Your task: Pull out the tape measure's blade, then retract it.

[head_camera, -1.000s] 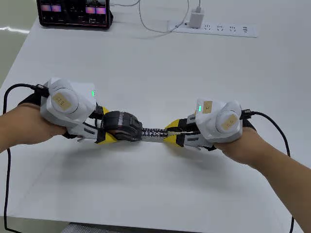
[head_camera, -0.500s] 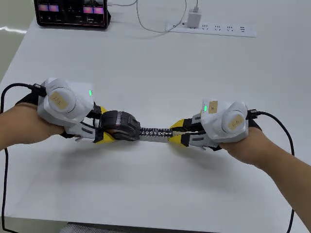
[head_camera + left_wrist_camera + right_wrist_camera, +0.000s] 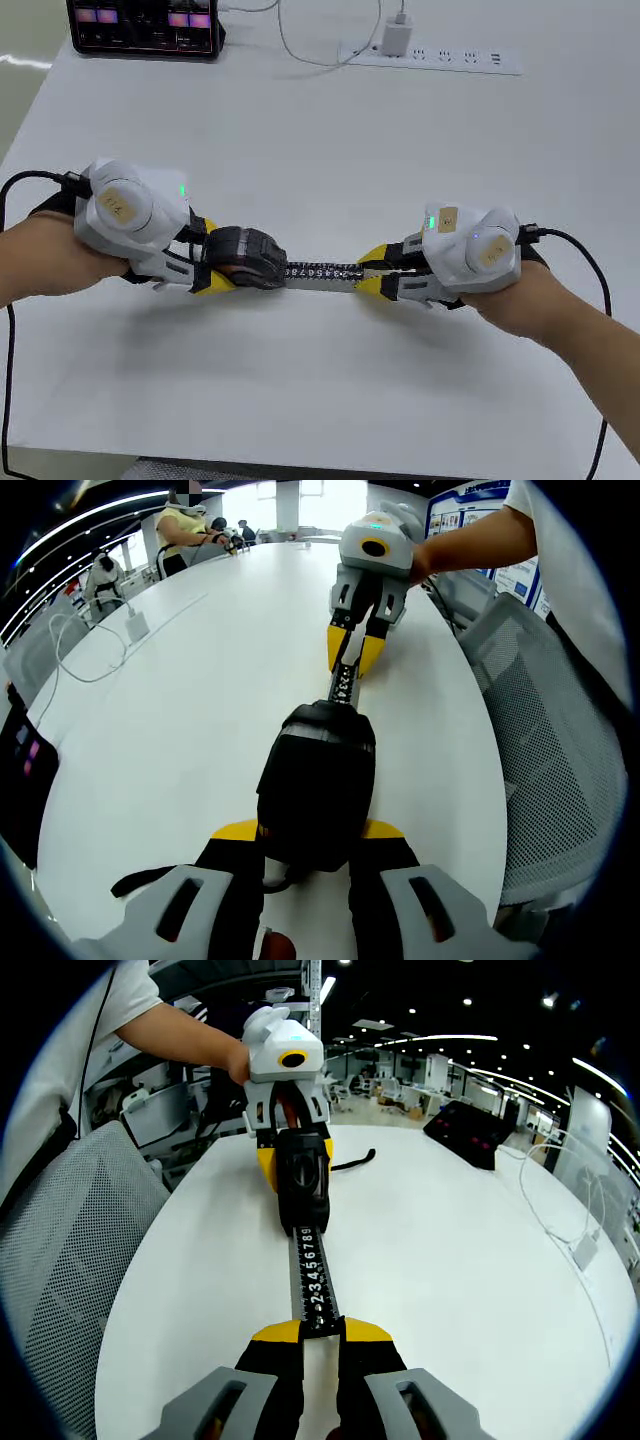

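Tape measure (image 3: 247, 258): case low over bench (image 3: 320, 130), clamped in left claw (image 3: 213, 256); blade (image 3: 320, 271) partly drawn, tip pinched by right claw (image 3: 370, 270). Risk: tip slipping free under spring pull, blade whipping back

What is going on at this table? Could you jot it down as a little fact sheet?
setting: white table
tool: black tape measure
blade: partly pulled out, straight between the two grippers, digits up to 9 readable in the right gripper view
left gripper: shut on the tape measure's case
right gripper: shut on the blade's free end
stage: blade out, not yet retracted
far edge: power strip with a charger plugged in, and a dark screen device
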A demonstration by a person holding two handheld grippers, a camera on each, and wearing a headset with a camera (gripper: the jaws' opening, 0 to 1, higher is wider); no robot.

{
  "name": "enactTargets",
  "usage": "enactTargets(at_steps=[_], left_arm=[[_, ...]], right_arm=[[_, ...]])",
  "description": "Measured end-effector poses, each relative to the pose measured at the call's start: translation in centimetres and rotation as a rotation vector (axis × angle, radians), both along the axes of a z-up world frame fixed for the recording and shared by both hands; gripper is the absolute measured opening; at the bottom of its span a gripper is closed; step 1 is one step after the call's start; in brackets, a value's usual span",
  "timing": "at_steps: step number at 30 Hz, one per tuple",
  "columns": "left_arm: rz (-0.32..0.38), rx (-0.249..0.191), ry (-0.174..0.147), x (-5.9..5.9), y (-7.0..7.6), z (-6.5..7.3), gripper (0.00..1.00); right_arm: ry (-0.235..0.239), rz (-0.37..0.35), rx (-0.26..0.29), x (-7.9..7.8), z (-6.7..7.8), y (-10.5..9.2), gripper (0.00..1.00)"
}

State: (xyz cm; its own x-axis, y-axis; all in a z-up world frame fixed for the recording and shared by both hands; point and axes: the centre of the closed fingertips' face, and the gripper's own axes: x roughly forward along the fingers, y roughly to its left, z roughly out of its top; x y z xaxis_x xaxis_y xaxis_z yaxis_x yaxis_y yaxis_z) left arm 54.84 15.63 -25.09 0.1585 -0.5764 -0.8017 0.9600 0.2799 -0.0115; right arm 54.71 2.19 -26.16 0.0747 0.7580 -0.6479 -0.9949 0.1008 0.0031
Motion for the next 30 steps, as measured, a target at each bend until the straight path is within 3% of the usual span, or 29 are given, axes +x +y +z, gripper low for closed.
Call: enactTargets(at_steps=[30], left_arm=[[-0.003, 0.007, -0.008, 0.0, -0.1, 0.0, 0.28]], right_arm=[[-0.041, -0.031, -0.042, 0.6, 0.2, -3.2, 0.07]])
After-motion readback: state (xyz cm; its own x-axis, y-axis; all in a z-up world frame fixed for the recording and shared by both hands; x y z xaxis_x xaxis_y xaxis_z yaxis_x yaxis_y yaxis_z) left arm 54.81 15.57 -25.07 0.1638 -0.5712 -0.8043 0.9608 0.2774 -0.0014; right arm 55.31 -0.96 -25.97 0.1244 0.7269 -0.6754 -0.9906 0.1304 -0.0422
